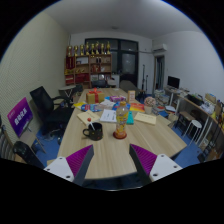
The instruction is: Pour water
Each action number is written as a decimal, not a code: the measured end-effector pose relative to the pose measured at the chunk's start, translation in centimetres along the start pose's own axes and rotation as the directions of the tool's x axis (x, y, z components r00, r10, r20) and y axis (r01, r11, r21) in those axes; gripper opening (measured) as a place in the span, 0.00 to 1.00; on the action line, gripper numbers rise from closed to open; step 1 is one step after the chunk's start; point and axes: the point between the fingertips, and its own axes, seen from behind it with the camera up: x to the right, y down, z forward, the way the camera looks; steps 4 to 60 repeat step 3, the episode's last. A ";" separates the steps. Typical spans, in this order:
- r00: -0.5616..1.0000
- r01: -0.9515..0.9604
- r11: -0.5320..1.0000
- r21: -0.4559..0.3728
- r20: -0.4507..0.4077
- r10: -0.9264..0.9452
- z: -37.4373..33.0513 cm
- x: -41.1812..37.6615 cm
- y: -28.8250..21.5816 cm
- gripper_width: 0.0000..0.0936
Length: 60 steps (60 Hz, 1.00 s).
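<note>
A clear bottle (121,121) with an orange base stands upright on the long wooden table (110,152), well beyond my fingers. A dark mug (93,130) stands just left of it. My gripper (113,159) is open and empty above the near part of the table. Its purple pads (82,160) are spread wide with bare tabletop between them.
Papers, boxes and small colourful items (128,101) cover the far half of the table. Black office chairs (45,104) stand along the left side. Desks with monitors (176,92) line the right. A shelf with bottles (88,62) stands at the back wall.
</note>
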 end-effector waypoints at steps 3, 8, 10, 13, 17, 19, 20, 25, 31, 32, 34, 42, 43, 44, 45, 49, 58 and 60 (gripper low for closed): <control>1.000 -0.009 1.000 -0.009 -0.001 0.009 -2.9 -0.8 0.5 0.87; 1.000 -0.009 1.000 -0.009 -0.001 0.009 -2.9 -0.8 0.5 0.87; 1.000 -0.009 1.000 -0.009 -0.001 0.009 -2.9 -0.8 0.5 0.87; 1.000 -0.009 1.000 -0.009 -0.001 0.009 -2.9 -0.8 0.5 0.87; 1.000 -0.009 1.000 -0.009 -0.001 0.009 -2.9 -0.8 0.5 0.87; 1.000 -0.009 1.000 -0.009 -0.001 0.009 -2.9 -0.8 0.5 0.87; 1.000 -0.009 1.000 -0.009 -0.001 0.009 -2.9 -0.8 0.5 0.87; 1.000 -0.009 1.000 -0.009 -0.001 0.009 -2.9 -0.8 0.5 0.87; 1.000 -0.009 1.000 -0.009 -0.001 0.009 -2.9 -0.8 0.5 0.87; 1.000 -0.009 1.000 -0.009 -0.001 0.009 -2.9 -0.8 0.5 0.87; 1.000 -0.009 1.000 -0.009 -0.001 0.009 -2.9 -0.8 0.5 0.87; 1.000 -0.009 1.000 -0.009 -0.001 0.009 -2.9 -0.8 0.5 0.87; 1.000 -0.009 1.000 -0.009 -0.001 0.009 -2.9 -0.8 0.5 0.87; 1.000 -0.009 1.000 -0.009 -0.001 0.009 -2.9 -0.8 0.5 0.87; 1.000 -0.009 1.000 -0.009 -0.001 0.009 -2.9 -0.8 0.5 0.87; 1.000 -0.009 1.000 -0.009 -0.001 0.009 -2.9 -0.8 0.5 0.87; 1.000 -0.009 1.000 -0.009 -0.001 0.009 -2.9 -0.8 0.5 0.87; 1.000 -0.009 1.000 -0.009 -0.001 0.009 -2.9 -0.8 0.5 0.87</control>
